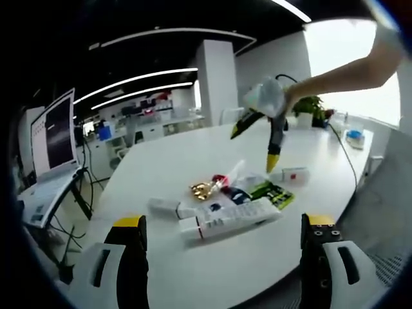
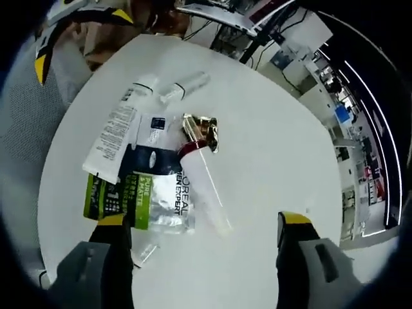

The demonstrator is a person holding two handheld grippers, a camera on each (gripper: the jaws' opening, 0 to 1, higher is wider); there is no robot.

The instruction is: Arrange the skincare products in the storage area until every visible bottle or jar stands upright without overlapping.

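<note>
**Skincare products lying flat, both claws released**

Left gripper view: the left claw (image 1: 222, 257) gapes empty; the white tube (image 1: 226, 221) lies just ahead on the table (image 1: 161, 161). The right claw (image 1: 259, 143) hovers beyond, spread.

Right gripper view: the right claw (image 2: 203, 248) is released above the green sachet (image 2: 138, 199) and gold-capped bottle (image 2: 199, 161), both flat.

Glossy white table (image 2: 270, 129), shiny gold cap (image 2: 201, 132) (metallic-looking), clear plastic sachet (image 2: 168, 201)

Both grippers, the left gripper (image 1: 222, 241) and right gripper (image 2: 206, 244), have black jaws with yellow tips on pale grey bodies; the person's arm (image 1: 347, 71) at two o'clock seems bare, without sleeve.
</note>
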